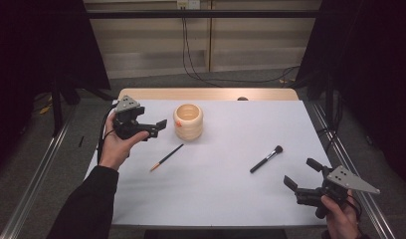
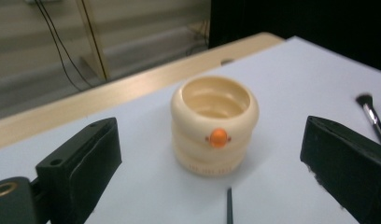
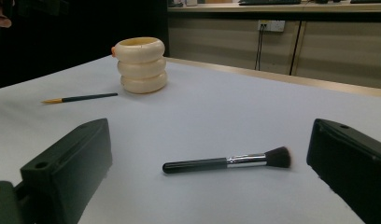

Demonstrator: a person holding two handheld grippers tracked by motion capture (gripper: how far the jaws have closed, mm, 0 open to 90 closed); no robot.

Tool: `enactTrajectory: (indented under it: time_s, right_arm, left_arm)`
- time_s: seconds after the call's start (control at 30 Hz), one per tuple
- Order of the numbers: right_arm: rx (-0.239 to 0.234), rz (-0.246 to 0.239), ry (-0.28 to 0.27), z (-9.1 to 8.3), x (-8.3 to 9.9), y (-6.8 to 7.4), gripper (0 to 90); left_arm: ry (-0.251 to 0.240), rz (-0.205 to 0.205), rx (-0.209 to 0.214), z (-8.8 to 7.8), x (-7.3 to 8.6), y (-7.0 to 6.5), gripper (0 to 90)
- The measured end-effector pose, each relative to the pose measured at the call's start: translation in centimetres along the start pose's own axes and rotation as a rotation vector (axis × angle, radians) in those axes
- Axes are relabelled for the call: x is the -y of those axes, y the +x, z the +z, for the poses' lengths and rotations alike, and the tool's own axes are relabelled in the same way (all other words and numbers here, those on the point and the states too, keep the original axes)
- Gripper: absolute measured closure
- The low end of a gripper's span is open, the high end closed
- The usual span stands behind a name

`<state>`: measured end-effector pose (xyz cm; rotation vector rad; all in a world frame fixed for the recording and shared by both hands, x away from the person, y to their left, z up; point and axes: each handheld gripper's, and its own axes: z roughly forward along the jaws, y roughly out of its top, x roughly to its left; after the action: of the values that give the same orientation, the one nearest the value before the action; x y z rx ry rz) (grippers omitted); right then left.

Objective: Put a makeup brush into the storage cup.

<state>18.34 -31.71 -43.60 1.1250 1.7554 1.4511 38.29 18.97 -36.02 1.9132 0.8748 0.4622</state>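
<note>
Ahead of spread right gripper point(image 1: 303, 174) fingers: makeup brush point(image 3: 227, 162), untouched; left gripper point(image 1: 153, 127) fingers spread, facing cup point(image 2: 214, 125).

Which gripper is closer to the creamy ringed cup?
Left. The left gripper hovers open just beside the cup, facing its orange dot. The right gripper is open far off at the table's near right corner, by the makeup brush.

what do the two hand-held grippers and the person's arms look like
Both are black two-jaw tools. The left hand-held gripper carries a grey three-cornered plate on top, and a black cable trails from it. The right hand-held gripper has the same grey plate, with small holes in it. In the gripper views the jaws are blocky, matte black, with flat inner pads. The left arm wears a dark long sleeve.
</note>
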Motion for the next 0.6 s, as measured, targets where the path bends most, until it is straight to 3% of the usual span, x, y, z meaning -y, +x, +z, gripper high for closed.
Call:
enactTrajectory:
  time_s: [0.03,0.13,0.23,0.27,0.37,0.47,0.5,0.57,0.6]
  right_arm:
    - [-0.002,0.003,0.000,0.0,0.0,0.0,0.0]
    - [0.000,0.000,0.000,0.0,0.0,0.0,0.0]
    - [-0.001,0.000,0.000,0.0,0.0,0.0,0.0]
    - [0.000,0.000,0.000,0.0,0.0,0.0,0.0]
    - [-0.002,0.002,-0.001,0.0,0.0,0.0,0.0]
    - [-0.001,0.001,0.000,0.0,0.0,0.0,0.0]
    - [-0.001,-0.002,0.000,0.0,0.0,0.0,0.0]
    - [0.000,0.000,0.000,0.0,0.0,0.0,0.0]
    - [-0.001,0.000,0.000,0.0,0.0,0.0,0.0]
  left_arm:
    - [0.000,0.000,0.000,0.0,0.0,0.0,5.7]
    - [0.089,-0.001,0.033,0.1,-0.3,0.2,7.7]
    - [0.125,0.005,0.029,0.3,-0.2,0.2,7.9]
    - [0.163,0.015,0.016,0.5,-0.1,0.3,7.9]
    - [0.194,-0.014,0.043,0.7,0.0,0.4,7.9]
    - [0.227,-0.014,0.054,1.0,0.1,0.4,8.0]
    - [0.277,-0.002,0.055,1.2,0.2,0.5,8.1]
    - [0.297,-0.004,0.077,1.4,0.3,0.4,10.3]
    - [0.322,0.018,0.073,1.5,0.3,0.4,10.5]
